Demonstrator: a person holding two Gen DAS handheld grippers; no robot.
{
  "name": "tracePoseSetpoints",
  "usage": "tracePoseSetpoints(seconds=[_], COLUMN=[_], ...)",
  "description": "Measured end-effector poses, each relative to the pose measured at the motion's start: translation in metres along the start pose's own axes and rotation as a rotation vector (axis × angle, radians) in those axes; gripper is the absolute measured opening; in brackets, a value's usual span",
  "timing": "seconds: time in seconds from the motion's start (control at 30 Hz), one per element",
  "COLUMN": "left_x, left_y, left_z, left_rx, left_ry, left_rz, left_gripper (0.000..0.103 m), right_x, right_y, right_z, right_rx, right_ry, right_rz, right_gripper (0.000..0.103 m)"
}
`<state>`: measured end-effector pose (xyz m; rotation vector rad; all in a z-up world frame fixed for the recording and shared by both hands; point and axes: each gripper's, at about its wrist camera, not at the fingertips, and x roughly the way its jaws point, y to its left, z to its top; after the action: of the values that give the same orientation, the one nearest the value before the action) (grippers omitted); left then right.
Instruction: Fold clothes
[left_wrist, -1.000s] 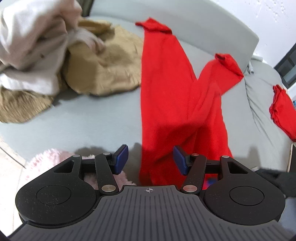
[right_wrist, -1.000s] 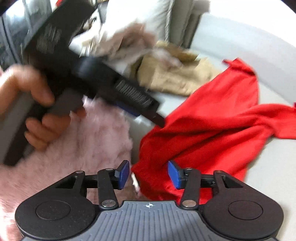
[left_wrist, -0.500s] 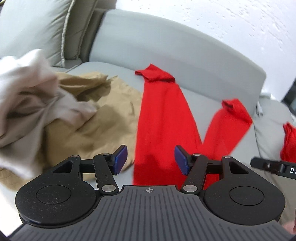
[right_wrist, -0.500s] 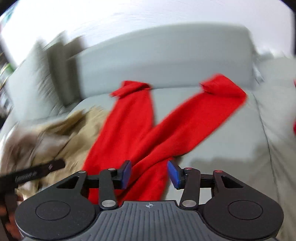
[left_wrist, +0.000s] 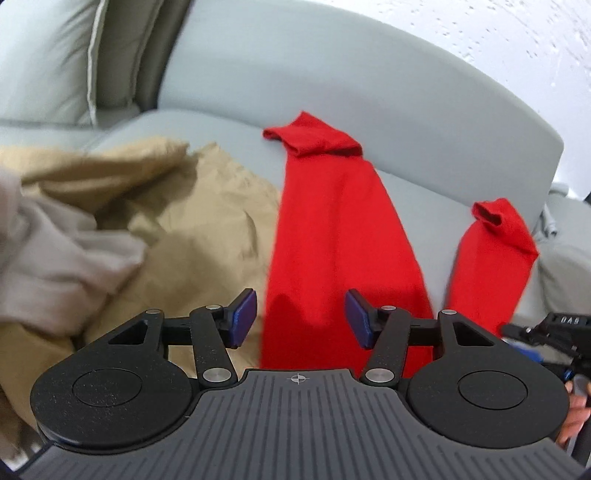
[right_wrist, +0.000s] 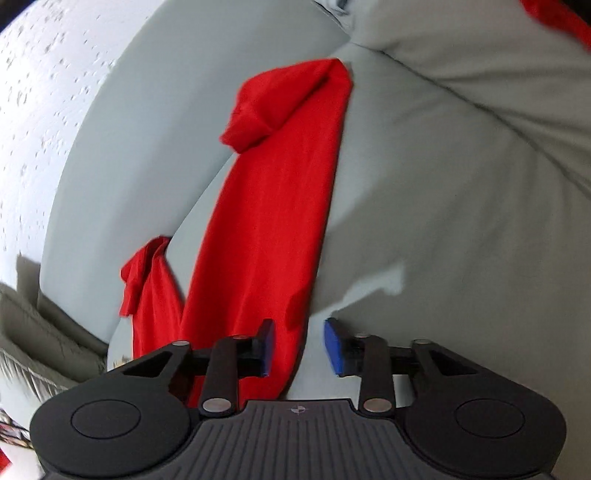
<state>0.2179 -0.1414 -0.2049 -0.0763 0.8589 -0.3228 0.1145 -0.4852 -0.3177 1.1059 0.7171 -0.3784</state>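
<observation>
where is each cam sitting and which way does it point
Left wrist: on the left gripper, looking along its open fingers across the sofa toward the backrest, at the red garment and tan clothes; the right gripper and some fingertips show at the right edge.
Right wrist: on the right gripper, rolled sideways, looking along its open fingers over the red garment and sofa; only its own fingers show.
Shared: the red garment's two legs and the grey sofa.
</observation>
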Motion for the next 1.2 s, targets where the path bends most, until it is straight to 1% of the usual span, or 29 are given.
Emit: tracePoseSetpoints(seconds=[0.07, 0.1, 0.13, 0.2, 0.27, 0.3, 0.37, 0.4, 0.47, 0.5, 0.57, 0.6, 0.63, 0.7, 0.77, 0.87, 0.97, 1.0, 1.03, 1.07, 1.1, 1.17, 1.2], left_x=[0.001, 0.001, 0.002, 0.002, 0.000, 0.000, -0.001, -0.002, -0.004, -0.006, -0.012, -0.014, -0.016, -0.020, -0.022, -0.022, -0.020, -0.019, -0.017, -0.015, -0.014, -0.012, -0.011], left_y=[0.006, 0.009, 0.012, 0.017, 0.022, 0.025, 0.033, 0.037, 0.046, 0.052, 0.062, 0.067, 0.072, 0.081, 0.090, 0.101, 0.105, 0.104, 0.104, 0.104, 0.104, 0.103, 0.103], left_z=[0.003, 0.005, 0.007, 0.010, 0.015, 0.017, 0.022, 0.025, 0.030, 0.032, 0.033, 0.033, 0.033, 0.033, 0.032, 0.033, 0.035, 0.035, 0.035, 0.035, 0.035, 0.035, 0.035], left_rx=[-0.026, -0.038, -0.044, -0.044, -0.051, -0.058, -0.077, -0.087, -0.108, -0.121, -0.145, -0.155, -0.162, -0.171, -0.187, -0.221, -0.240, -0.240, -0.240, -0.241, -0.242, -0.241, -0.241], left_ry=[-0.005, -0.008, -0.012, -0.026, -0.047, -0.056, -0.074, -0.084, -0.105, -0.113, -0.124, -0.127, -0.129, -0.130, -0.128, -0.121, -0.111, -0.109, -0.104, -0.099, -0.095, -0.089, -0.089], left_rz=[0.005, 0.009, 0.017, 0.037, 0.052, 0.057, 0.064, 0.067, 0.073, 0.072, 0.060, 0.052, 0.048, 0.045, 0.040, 0.027, 0.019, 0.020, 0.022, 0.022, 0.021, 0.022, 0.022], left_gripper=[0.058, 0.059, 0.059, 0.059, 0.059, 0.059, 0.059, 0.059, 0.059, 0.058, 0.058, 0.058, 0.058, 0.058, 0.058, 0.058, 0.058, 0.058, 0.058, 0.058, 0.059, 0.059, 0.059], right_x=[0.009, 0.012, 0.013, 0.009, -0.006, -0.010, -0.020, -0.022, -0.022, -0.023, -0.017, -0.013, -0.003, 0.014, 0.044, 0.084, 0.133, 0.146, 0.159, 0.168, 0.172, 0.173, 0.171], right_y=[-0.006, -0.007, -0.006, 0.005, 0.042, 0.055, 0.101, 0.116, 0.167, 0.181, 0.227, 0.241, 0.263, 0.291, 0.324, 0.349, 0.358, 0.356, 0.354, 0.351, 0.349, 0.347, 0.348], right_z=[0.002, 0.003, 0.004, 0.005, 0.005, 0.004, 0.003, 0.003, 0.000, -0.001, -0.011, -0.013, -0.018, -0.025, -0.043, -0.069, -0.104, -0.113, -0.119, -0.125, -0.128, -0.130, -0.129], right_rx=[0.003, -0.003, -0.015, -0.080, -0.270, -0.323, -0.485, -0.531, -0.659, -0.691, -0.774, -0.798, -0.825, -0.848, -0.871, -0.930, -1.030, -1.052, -1.069, -1.081, -1.087, -1.086, -1.078], right_ry=[-0.008, -0.014, -0.022, -0.044, -0.083, -0.088, -0.081, -0.073, -0.055, -0.052, -0.042, -0.039, -0.031, -0.012, 0.025, 0.078, 0.135, 0.170, 0.205, 0.234, 0.242, 0.238, 0.237], right_rz=[0.025, 0.027, 0.015, -0.014, -0.048, -0.050, -0.056, -0.059, -0.069, -0.070, -0.074, -0.079, -0.088, -0.100, -0.137, -0.189, -0.262, -0.280, -0.292, -0.297, -0.296, -0.283, -0.274], right_gripper=[0.010, 0.002, 0.000, 0.001, 0.001, 0.001, 0.002, 0.001, 0.002, 0.001, 0.001, 0.001, 0.001, 0.002, 0.002, 0.002, 0.003, 0.009, 0.022, 0.033, 0.044, 0.052, 0.057])
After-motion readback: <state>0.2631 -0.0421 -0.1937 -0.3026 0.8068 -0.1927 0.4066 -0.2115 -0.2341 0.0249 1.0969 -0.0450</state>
